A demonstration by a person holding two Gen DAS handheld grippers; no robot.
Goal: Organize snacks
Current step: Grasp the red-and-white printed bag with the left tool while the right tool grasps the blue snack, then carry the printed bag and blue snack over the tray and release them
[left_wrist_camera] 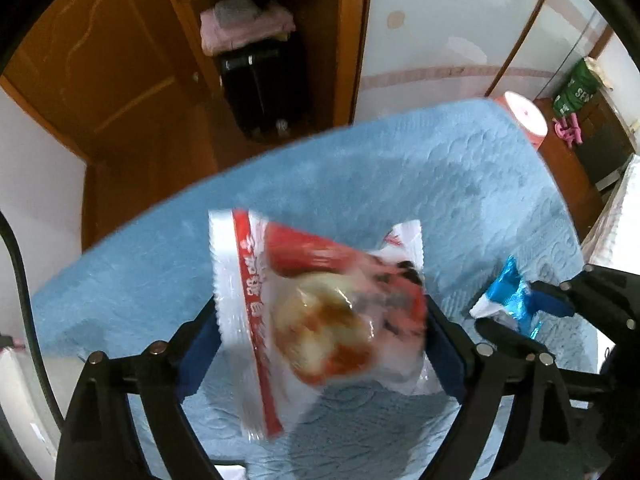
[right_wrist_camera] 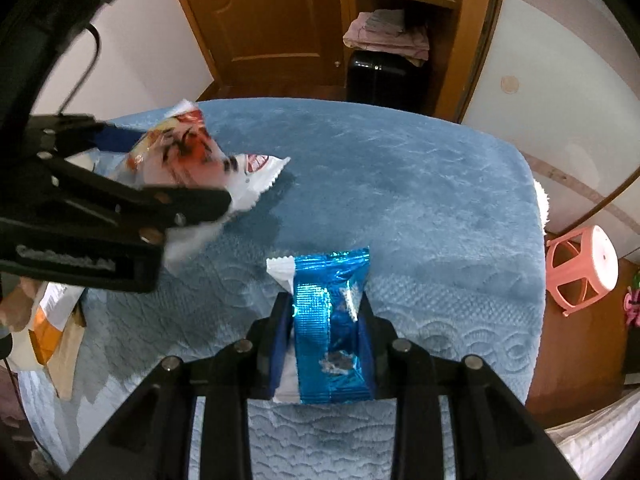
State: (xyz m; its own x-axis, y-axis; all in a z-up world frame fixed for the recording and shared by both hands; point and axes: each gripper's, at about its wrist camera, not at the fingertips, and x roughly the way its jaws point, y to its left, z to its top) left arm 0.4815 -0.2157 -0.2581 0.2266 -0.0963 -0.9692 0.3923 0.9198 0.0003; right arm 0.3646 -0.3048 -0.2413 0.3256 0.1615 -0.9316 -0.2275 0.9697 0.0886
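My left gripper (left_wrist_camera: 320, 312) is shut on a clear and red snack packet (left_wrist_camera: 320, 304) with a pale pastry inside, held above the blue quilted cloth (left_wrist_camera: 360, 168). The packet is motion-blurred. It also shows in the right wrist view (right_wrist_camera: 188, 152), clamped in the left gripper (right_wrist_camera: 168, 168) at the left. My right gripper (right_wrist_camera: 324, 308) is shut on a shiny blue foil snack packet (right_wrist_camera: 328, 320), held upright above the cloth (right_wrist_camera: 400, 180). That blue packet (left_wrist_camera: 508, 300) and the right gripper (left_wrist_camera: 532, 312) appear at the right of the left wrist view.
A pink plastic stool (right_wrist_camera: 584, 268) stands right of the cloth-covered surface. Paper and orange packaging (right_wrist_camera: 52, 320) lie at the left edge. A wooden door (right_wrist_camera: 256, 12), a shelf with folded towels (right_wrist_camera: 384, 36) and a black suitcase (right_wrist_camera: 380, 76) stand behind.
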